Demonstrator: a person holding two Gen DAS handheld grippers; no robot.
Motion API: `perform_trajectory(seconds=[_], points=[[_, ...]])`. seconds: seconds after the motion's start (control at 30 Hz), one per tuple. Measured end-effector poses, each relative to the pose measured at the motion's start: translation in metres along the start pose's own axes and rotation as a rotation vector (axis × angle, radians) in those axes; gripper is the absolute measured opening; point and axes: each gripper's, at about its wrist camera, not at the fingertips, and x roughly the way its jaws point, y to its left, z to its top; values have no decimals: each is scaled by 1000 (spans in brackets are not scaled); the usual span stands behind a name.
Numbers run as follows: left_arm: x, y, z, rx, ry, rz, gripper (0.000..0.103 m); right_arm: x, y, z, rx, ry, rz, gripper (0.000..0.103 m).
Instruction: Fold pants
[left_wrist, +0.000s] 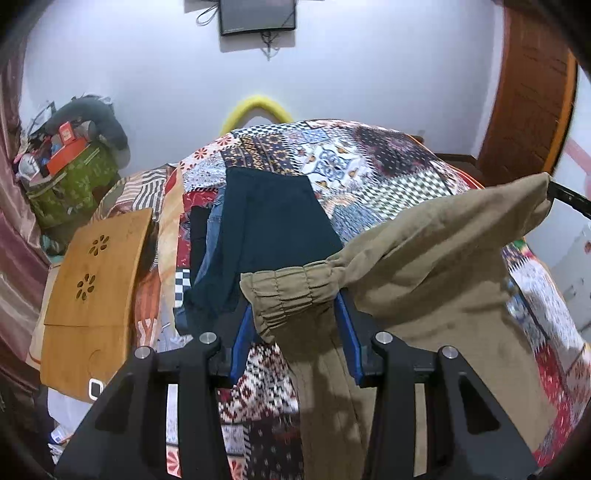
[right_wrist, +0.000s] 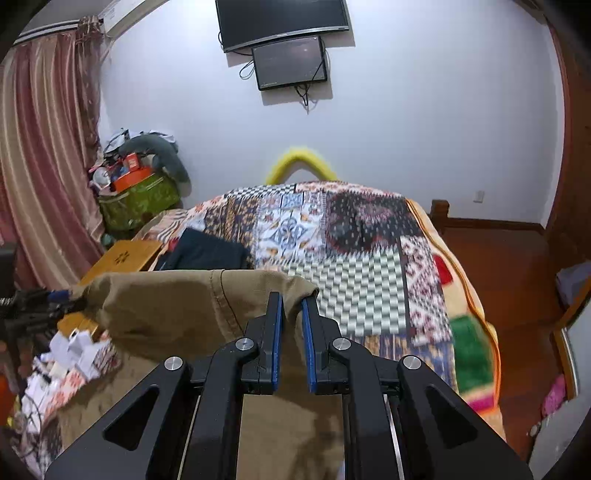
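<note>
Khaki pants (left_wrist: 424, 266) hang lifted above a patchwork-covered bed (left_wrist: 362, 166). My left gripper (left_wrist: 295, 314) is shut on their gathered elastic waistband (left_wrist: 291, 291); the cloth drapes down between and in front of the jaws. My right gripper (right_wrist: 292, 302) is shut on the other top corner of the khaki pants (right_wrist: 177, 306), with the fabric stretched to the left toward the left gripper (right_wrist: 55, 299). The lower part of the pants is hidden below both grippers.
A stack of dark folded clothes (left_wrist: 266, 229) lies on the bed's left side, also seen in the right wrist view (right_wrist: 210, 251). A wooden lap table (left_wrist: 92, 288) sits at the left. A green bag of clutter (right_wrist: 140, 199) stands by the curtain. Wooden floor (right_wrist: 517, 266) lies right.
</note>
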Motion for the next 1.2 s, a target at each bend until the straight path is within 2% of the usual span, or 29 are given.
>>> perform_trajectory(seconds=[0.2, 0.37, 0.7, 0.93, 1.0, 1.07, 1.13, 1.2], points=[[-31, -20, -38, 73, -17, 12, 42, -43, 7, -47, 18, 30, 13, 8], [-44, -31, -71, 87, -4, 5, 42, -66, 12, -93, 56, 75, 14, 8], [-43, -35, -133, 66, 102, 4, 43, -75, 23, -174, 115, 186, -21, 8], [-59, -33, -151, 78, 106, 54, 43, -86, 36, -200, 107, 195, -66, 11], [-69, -32, -151, 76, 81, 64, 46, -93, 38, -203, 115, 175, -77, 11], [-80, -33, -148, 78, 52, 81, 66, -99, 38, -202, 126, 155, -93, 14], [-87, -35, -144, 87, 26, 89, 73, -106, 43, -201, 122, 135, -102, 19], [-92, -42, -139, 119, 9, 89, 79, -110, 50, -196, 102, 114, -100, 36]])
